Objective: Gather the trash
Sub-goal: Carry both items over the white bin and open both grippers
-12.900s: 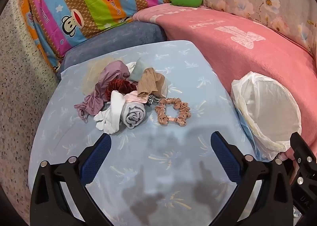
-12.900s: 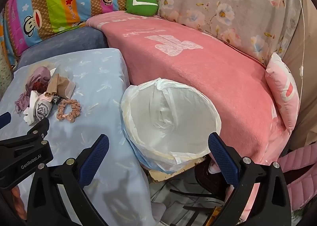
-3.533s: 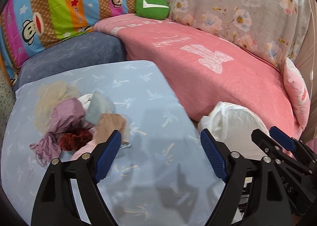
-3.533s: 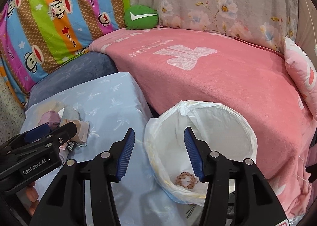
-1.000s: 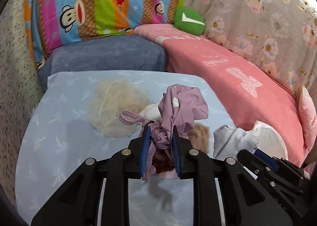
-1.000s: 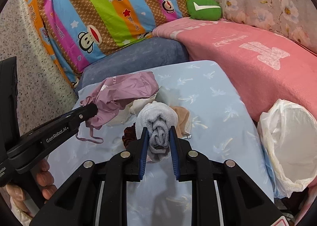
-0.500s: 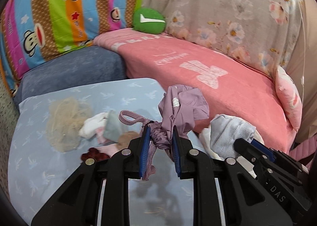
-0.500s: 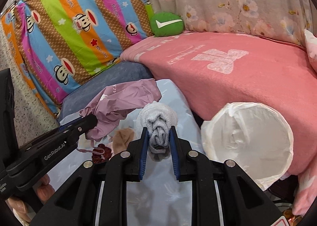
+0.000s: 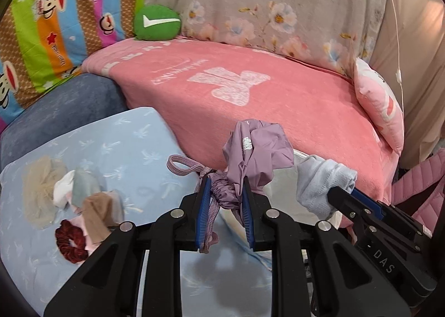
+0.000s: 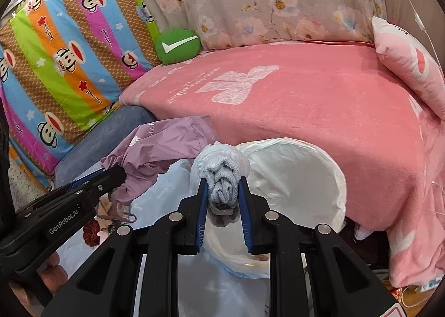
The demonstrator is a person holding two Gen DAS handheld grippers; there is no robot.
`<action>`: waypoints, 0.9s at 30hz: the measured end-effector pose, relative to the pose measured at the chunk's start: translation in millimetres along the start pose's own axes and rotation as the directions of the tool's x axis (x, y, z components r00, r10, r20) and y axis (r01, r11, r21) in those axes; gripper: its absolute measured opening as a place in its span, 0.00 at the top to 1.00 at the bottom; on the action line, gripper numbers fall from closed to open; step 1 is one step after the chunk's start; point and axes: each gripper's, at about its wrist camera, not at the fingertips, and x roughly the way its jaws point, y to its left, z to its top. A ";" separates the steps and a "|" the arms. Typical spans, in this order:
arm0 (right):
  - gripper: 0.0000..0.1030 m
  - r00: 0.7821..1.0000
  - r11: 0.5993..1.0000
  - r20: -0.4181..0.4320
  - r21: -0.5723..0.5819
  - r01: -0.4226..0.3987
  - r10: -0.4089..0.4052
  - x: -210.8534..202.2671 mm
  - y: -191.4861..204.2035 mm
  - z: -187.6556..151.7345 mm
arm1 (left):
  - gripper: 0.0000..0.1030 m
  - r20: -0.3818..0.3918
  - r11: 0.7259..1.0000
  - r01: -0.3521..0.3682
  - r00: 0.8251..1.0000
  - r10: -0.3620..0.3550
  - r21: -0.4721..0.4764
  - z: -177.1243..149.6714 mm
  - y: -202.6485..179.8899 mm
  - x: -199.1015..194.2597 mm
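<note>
- Left hand-held gripper (image 9: 225,197) pinching a crumpled purple pouch (image 9: 258,150) w/ a woven loop strap (image 9: 182,165), held up in the air near the pink blanket (image 9: 250,89).
- Right hand-held gripper (image 10: 221,194) clamped on a rolled grey sock (image 10: 219,175), right in front of the white-lined trash bin (image 10: 300,175).
- Left behind on the light-blue tabletop (image 9: 125,136): beige netting (image 9: 39,189), dark red scrunchie (image 9: 69,242), tan cloth (image 9: 96,214), white bit (image 9: 62,190).
- Green cushion (image 10: 178,46) at the back.
</note>
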 end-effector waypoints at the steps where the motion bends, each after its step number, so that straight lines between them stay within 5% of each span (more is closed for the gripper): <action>1: 0.80 1.000 1.000 0.000 0.010 0.006 -0.006 0.4 -5.3 0.5 | 0.79 -0.009 1.000 0.004 1.000 -0.003 0.007 0.5 -5.5 3.9; 10: 0.80 0.999 0.997 -0.004 0.066 0.048 -0.047 6.5 -40.5 1.8 | 0.74 -0.075 0.997 0.047 0.996 -0.043 0.054 2.5 -36.1 28.5; 14: 0.79 0.999 0.996 -0.010 0.079 0.052 -0.051 10.0 -45.4 0.3 | 0.36 -0.061 0.999 0.012 0.998 -0.009 0.047 3.0 -40.3 30.2; 27: 0.72 0.999 0.997 -0.015 0.072 0.035 -0.034 16.5 -33.8 -3.0 | 0.31 -0.059 1.000 -0.018 0.998 0.019 0.013 -3.1 -28.4 28.1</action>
